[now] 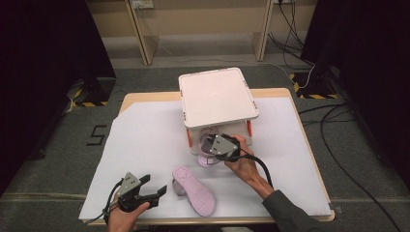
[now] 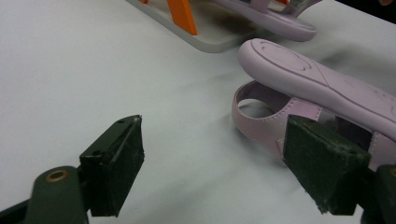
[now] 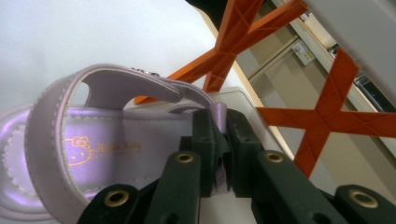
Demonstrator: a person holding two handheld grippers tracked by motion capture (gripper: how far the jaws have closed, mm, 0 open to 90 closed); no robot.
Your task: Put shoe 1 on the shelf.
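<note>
Two lilac sandals are in play, and the step in hand looks like sliding one onto the lower shelf of the white rack (image 1: pixel 217 96).

High view: the right gripper (image 1: pixel 212 147) sits at the rack's open front with the held sandal (image 1: pixel 207 155) just below and ahead of it, partly under the top shelf. To place it well, I would keep the sole level, push straight in between the orange braces, and let go only once the sole rests flat. The left gripper (image 1: pixel 157 191) waits at the near edge of the table, jaws apart, with the second sandal (image 1: pixel 194 189) lying sole-up just to its right.

Left gripper view: the left jaws stand wide and grasp nothing; the overturned sandal (image 2: pixel 308 88) lies beside the right-hand jaw, apparently apart from it.

Right gripper view: the right jaws are clenched on a strap (image 3: pixel 217 116) of the held sandal, whose printed insole (image 3: pixel 116 149) lies left of them; the orange braces (image 3: pixel 322 114) rise ahead and to the right.
</note>
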